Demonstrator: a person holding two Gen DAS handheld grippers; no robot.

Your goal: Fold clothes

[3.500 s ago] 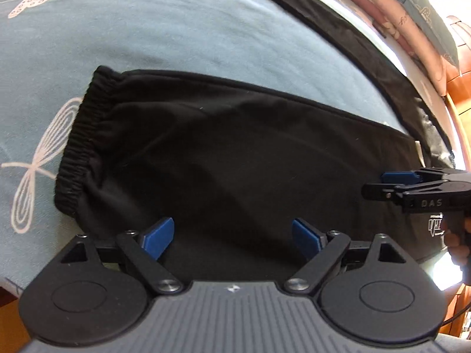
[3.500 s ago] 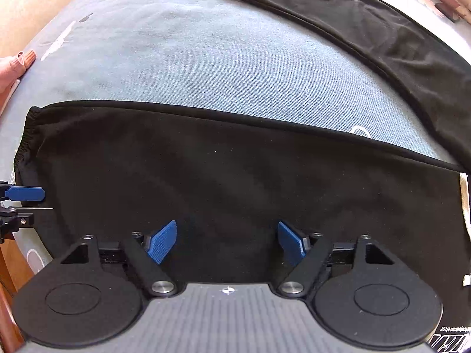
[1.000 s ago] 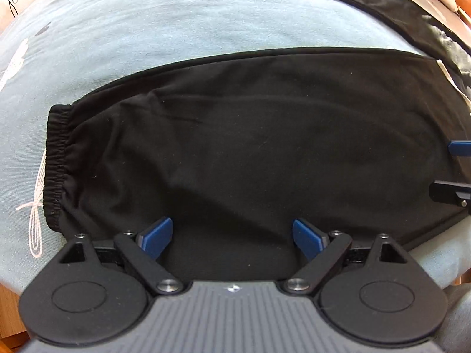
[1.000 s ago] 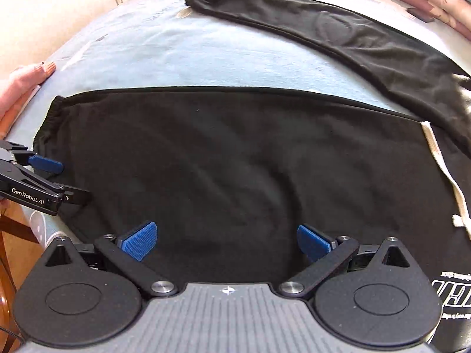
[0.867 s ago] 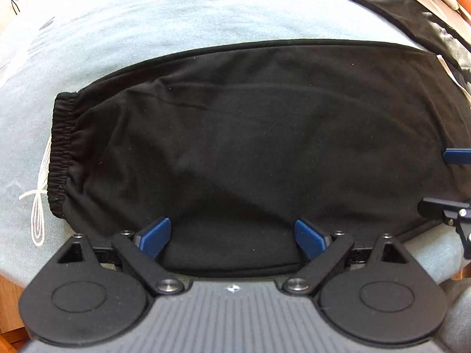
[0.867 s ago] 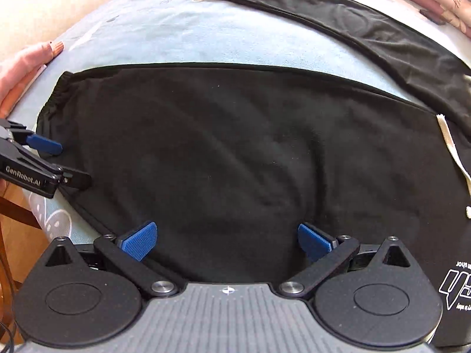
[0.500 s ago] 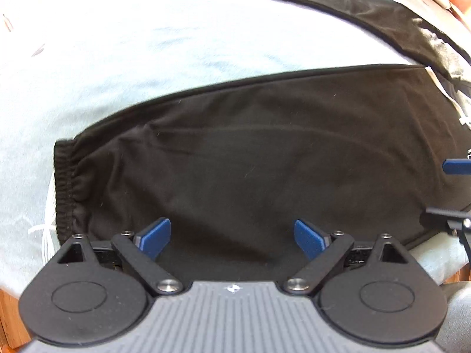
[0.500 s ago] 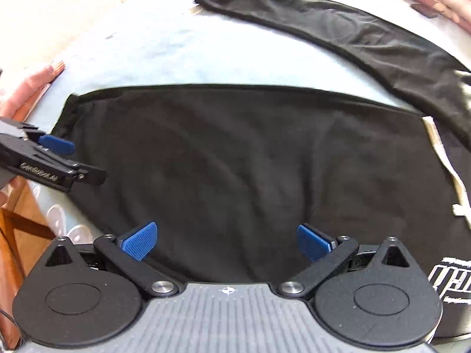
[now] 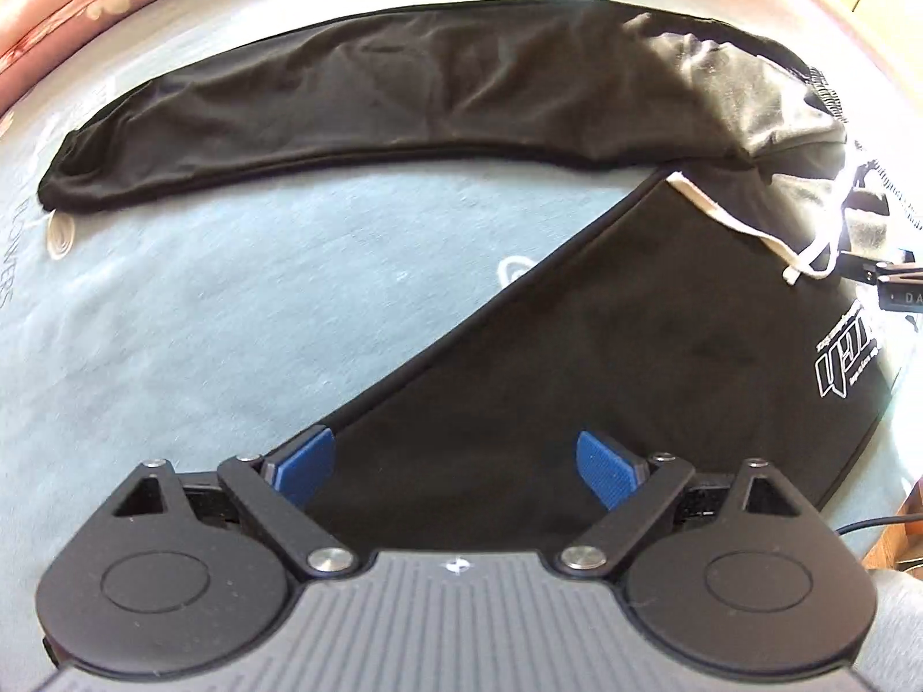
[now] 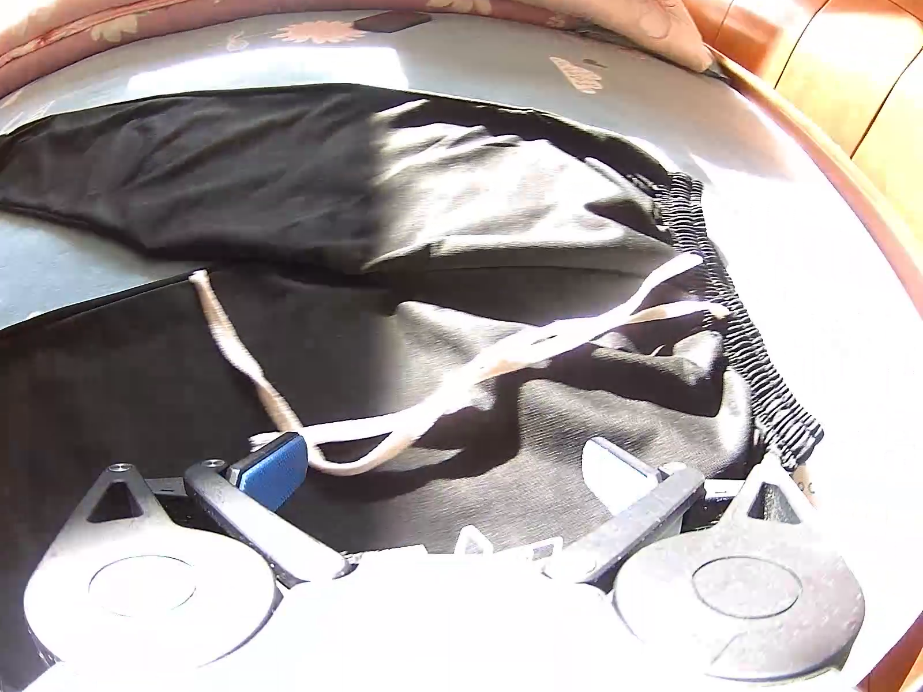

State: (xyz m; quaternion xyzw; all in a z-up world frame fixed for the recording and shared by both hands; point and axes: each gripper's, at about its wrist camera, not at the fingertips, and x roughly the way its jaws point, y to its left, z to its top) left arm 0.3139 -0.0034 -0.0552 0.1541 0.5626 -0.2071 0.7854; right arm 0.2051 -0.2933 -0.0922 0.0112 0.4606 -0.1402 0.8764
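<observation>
One pair of black sweatpants (image 9: 606, 346), soft matte knit, spread on the bed (image 9: 231, 317): two long legs, ribbed elastic waistband (image 10: 744, 334) by the wooden bed edge, one white cord drawstring (image 10: 404, 427) looped across. Two tools: left tool (image 9: 456, 461) spread apart over one leg, right tool (image 10: 444, 464) also apart, gripping nothing

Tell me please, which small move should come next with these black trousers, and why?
Probably lower the right gripper onto the waistband and close its open jaws there: the trousers lie spread, legs apart, unfolded, and the white drawstring lies loose just ahead.
</observation>
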